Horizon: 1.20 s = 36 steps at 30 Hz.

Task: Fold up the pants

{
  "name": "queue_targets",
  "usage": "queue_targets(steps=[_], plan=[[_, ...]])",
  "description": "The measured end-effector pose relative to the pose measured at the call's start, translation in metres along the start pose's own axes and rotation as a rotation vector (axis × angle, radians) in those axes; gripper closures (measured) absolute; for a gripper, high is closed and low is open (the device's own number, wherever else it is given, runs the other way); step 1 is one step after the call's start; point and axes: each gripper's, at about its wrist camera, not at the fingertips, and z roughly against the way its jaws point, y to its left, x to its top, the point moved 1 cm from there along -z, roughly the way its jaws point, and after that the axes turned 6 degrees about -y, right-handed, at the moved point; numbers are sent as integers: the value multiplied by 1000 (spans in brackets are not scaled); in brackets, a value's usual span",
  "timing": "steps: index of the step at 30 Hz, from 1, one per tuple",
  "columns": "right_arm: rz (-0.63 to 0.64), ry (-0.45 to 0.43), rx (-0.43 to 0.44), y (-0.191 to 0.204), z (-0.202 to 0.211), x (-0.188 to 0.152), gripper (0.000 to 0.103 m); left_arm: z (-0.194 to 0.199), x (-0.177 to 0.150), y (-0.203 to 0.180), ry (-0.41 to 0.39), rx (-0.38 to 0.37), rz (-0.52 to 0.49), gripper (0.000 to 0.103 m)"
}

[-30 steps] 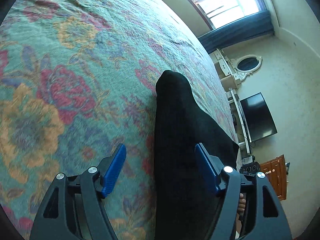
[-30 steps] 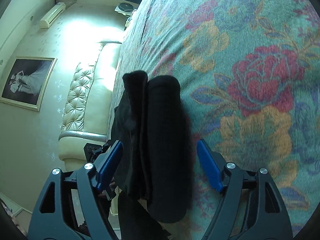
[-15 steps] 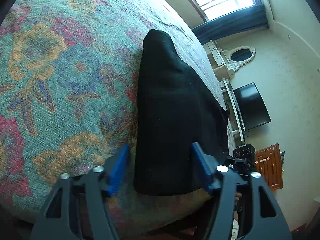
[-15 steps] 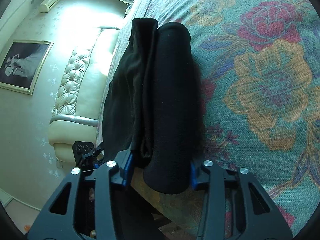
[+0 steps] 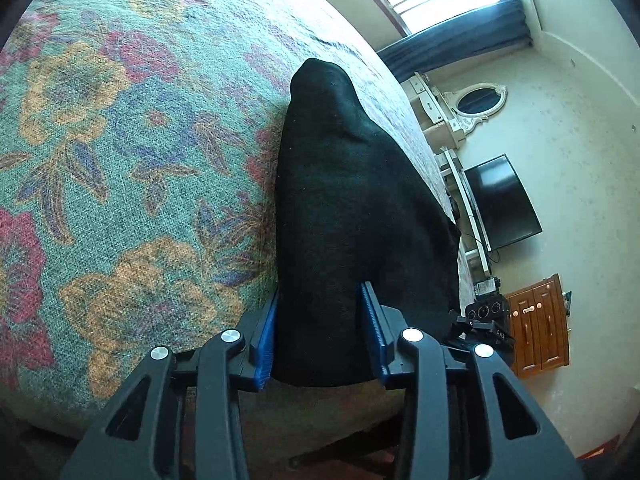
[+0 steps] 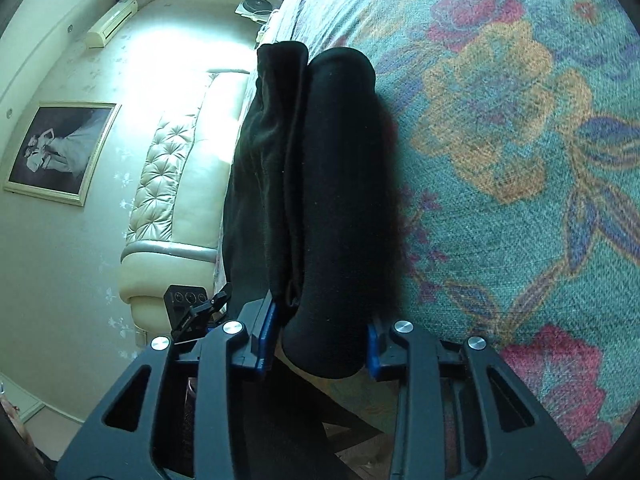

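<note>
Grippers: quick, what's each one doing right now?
Left gripper: closed on the pants.
Right gripper: closed on the pants.

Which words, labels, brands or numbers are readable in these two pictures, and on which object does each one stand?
"DAS": white letters on the small black device seen past the black folded pants, beside the left gripper; the reading is uncertain.
White print on the same kind of black device in the right wrist view: too small to read.
Floral bedspread, framed picture, black television: no text.
</note>
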Motion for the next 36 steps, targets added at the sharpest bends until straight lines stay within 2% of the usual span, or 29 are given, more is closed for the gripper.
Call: queue_targets(steps=[1,2,4,6,8,12,14,18,20,22,23,24,25,27,31,36], plan=[[12,-1,-5,4,2,2,51,3,0,0,-3,-7,4,57],[26,-9,-9,8,6,7,45,8,2,1,-16,-11,4,56],[40,-44,-15,10,14,19,29,20,9,5,-59,-15,-5,46],[30,-96,-19,7,19,36,23,28,20,10,-84,-5,-4,42],[-2,-100,4,-1,12,57,22,24,33,14,-84,-9,-1,41],[-10,-81,41,-3,-17,93,22,-8,67,19,-46,-7,-13,41],[8,-55,29,1,-31,107,22,-26,82,20,-47,4,-25,41],[39,-21,6,8,-48,119,22,-62,105,15,-23,-34,-3,40],[54,-15,-10,11,-51,119,26,-75,112,14,0,-73,11,33],[69,-1,-28,9,-54,119,56,-84,114,11,15,-73,-3,33],[66,-1,-22,7,-55,119,61,-86,115,8,20,-75,-16,33],[67,-5,-13,5,-54,119,64,-89,115,5,23,-77,-36,46],[70,-8,-10,5,-53,119,67,-91,112,3,30,-64,-57,60],[85,-17,-11,7,-53,121,69,-95,110,0,30,-41,-81,67],[160,-41,-24,21,-54,131,71,-93,115,2,4,-24,-76,74],[166,-60,-18,28,-63,154,71,-90,131,4,-23,-9,-71,74]])
